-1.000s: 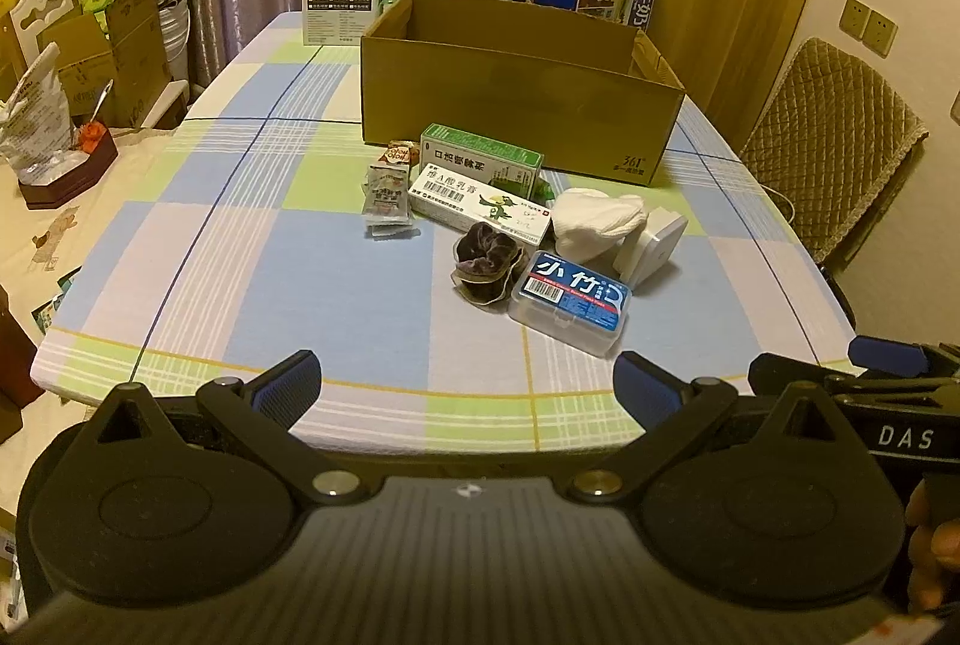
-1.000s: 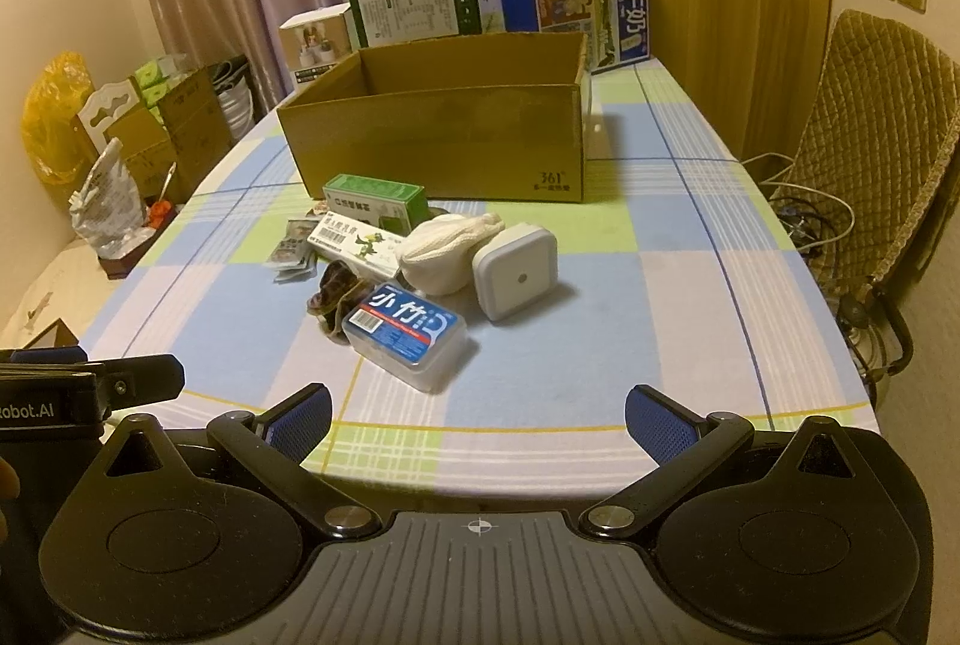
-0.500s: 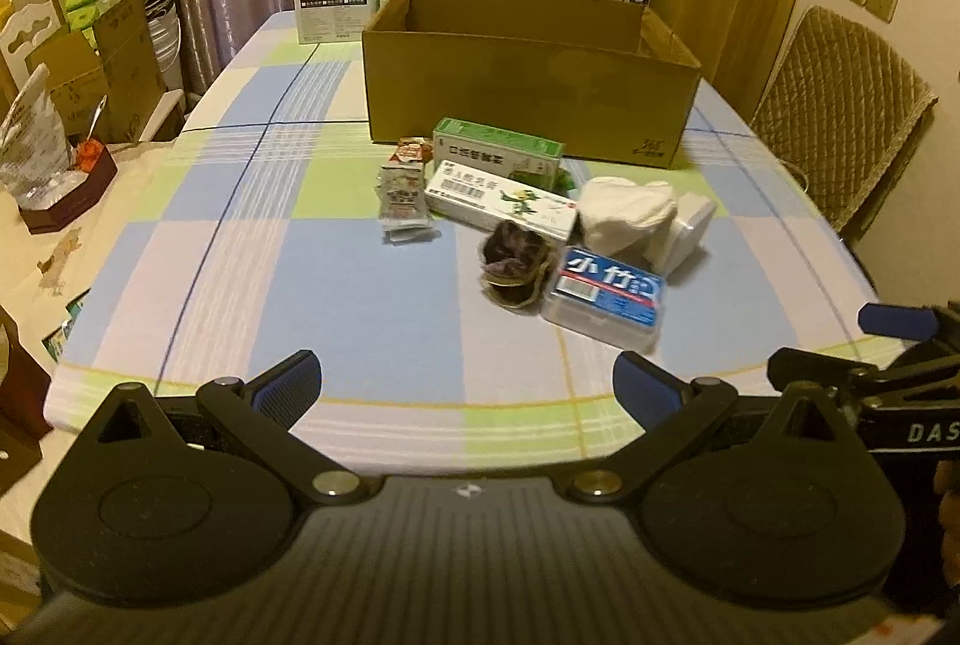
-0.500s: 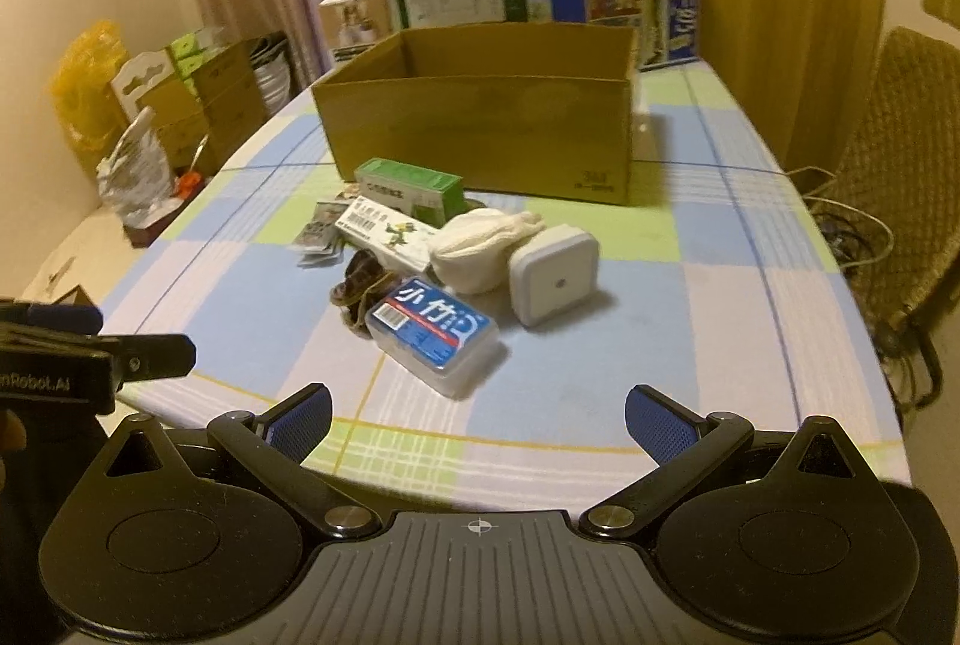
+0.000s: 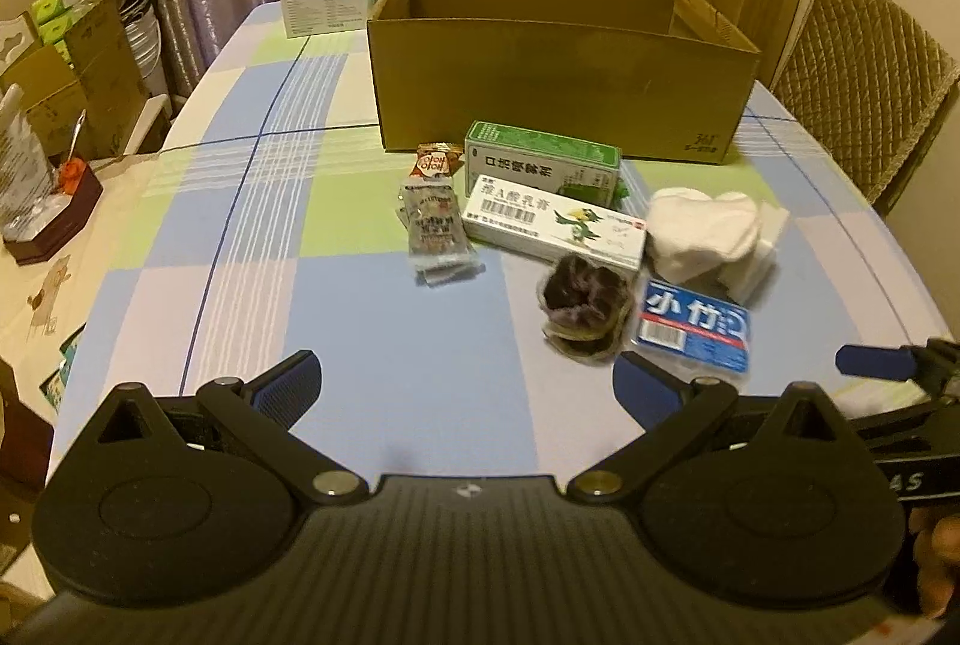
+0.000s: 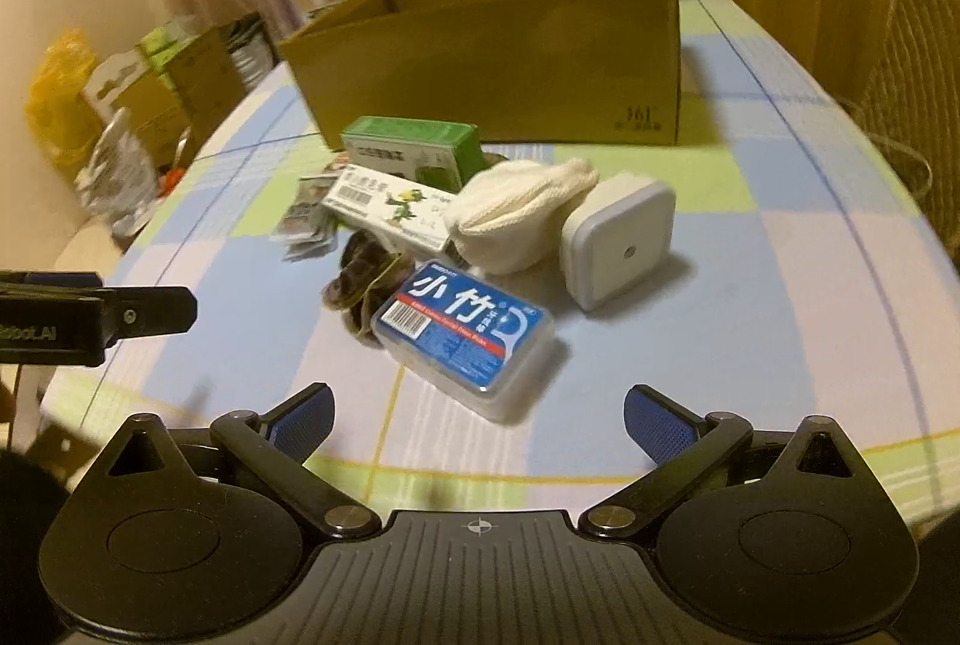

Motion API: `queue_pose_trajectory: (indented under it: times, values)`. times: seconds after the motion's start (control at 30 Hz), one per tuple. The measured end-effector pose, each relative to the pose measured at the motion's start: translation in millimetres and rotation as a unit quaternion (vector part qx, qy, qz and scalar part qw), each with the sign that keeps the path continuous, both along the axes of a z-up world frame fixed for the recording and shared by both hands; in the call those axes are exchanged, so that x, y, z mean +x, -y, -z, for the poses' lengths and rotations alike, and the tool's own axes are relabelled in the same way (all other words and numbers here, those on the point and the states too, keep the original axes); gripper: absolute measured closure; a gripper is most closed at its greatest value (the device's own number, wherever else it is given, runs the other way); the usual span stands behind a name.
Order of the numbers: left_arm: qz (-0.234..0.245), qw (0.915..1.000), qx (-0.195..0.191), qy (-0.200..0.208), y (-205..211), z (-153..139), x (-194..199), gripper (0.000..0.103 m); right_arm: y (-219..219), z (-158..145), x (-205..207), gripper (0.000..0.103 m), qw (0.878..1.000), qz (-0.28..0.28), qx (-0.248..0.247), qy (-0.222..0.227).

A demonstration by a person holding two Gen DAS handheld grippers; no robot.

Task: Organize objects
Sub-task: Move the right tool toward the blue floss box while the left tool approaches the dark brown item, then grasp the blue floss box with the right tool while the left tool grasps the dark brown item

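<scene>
Seemingly nothing is packed yet: the cardboard box [image 5: 558,99] (interior mostly hidden) stands at the far side, the clutter, blue floss case [image 6: 465,330] nearest, just before it. Left gripper [image 5: 462,387] and right gripper [image 6: 477,420] hover spread, empty.

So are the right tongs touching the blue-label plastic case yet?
Apart. The right wrist view shows the right tongs open and empty, with bare tablecloth between their fingertips and the near edge of the blue-label plastic case.
</scene>
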State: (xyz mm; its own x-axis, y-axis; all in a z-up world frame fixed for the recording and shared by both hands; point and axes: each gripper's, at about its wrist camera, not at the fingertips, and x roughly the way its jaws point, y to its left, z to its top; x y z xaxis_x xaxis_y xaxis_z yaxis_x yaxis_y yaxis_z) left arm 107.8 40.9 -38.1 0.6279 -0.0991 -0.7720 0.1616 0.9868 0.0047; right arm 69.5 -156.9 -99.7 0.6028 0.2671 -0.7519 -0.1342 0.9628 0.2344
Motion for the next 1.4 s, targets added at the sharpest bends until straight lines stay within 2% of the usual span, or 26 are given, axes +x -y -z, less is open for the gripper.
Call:
queue_pose_trajectory:
  times: [0.13,0.33,0.5,0.6,0.8,0.97,1.07,1.2,1.33,1.4]
  values:
    - [0.003,1.0,-0.002,-0.008,-6.6,9.9,24.1,0.001,-10.3,16.8,14.5,0.002,0.999,0.045,0.016,-0.015]
    - [0.003,0.9998,-0.009,-0.019,-16.6,25.7,50.8,0.001,-27.4,33.1,36.0,0.002,0.996,0.088,0.01,-0.016]
    - [0.004,0.9994,-0.017,-0.029,-23.4,37.3,62.9,0.001,-35.1,42.4,56.7,0.002,0.995,0.098,-0.012,-0.018]
    - [0.008,0.9992,-0.02,-0.034,-26.7,42.1,65.0,0.001,-30.8,41.6,56.9,0.008,0.996,0.085,-0.027,-0.019]
    - [0.045,0.9979,-0.022,-0.041,-16.1,49.8,62.2,0.002,3.9,37.0,40.3,0.008,0.994,0.092,-0.057,-0.016]
    - [0.102,0.9932,-0.039,-0.039,3.4,59.5,60.0,0.004,18.7,39.0,33.6,0.008,0.993,0.103,-0.063,-0.018]
    - [0.147,0.9875,-0.044,-0.035,12.3,66.4,64.9,0.013,23.9,37.5,29.9,0.008,0.993,0.098,-0.072,-0.015]
    - [0.193,0.9803,-0.036,-0.018,28.9,73.4,70.5,0.019,34.1,37.1,32.3,0.008,0.992,0.102,-0.067,-0.015]
    - [0.24,0.9708,0.005,-0.003,47.0,81.6,73.7,0.036,41.8,39.1,32.7,0.008,0.993,0.1,-0.062,-0.015]
    - [0.249,0.9684,0.015,-0.003,51.4,85.1,73.6,0.046,42.8,39.2,32.4,0.008,0.993,0.095,-0.063,-0.01]
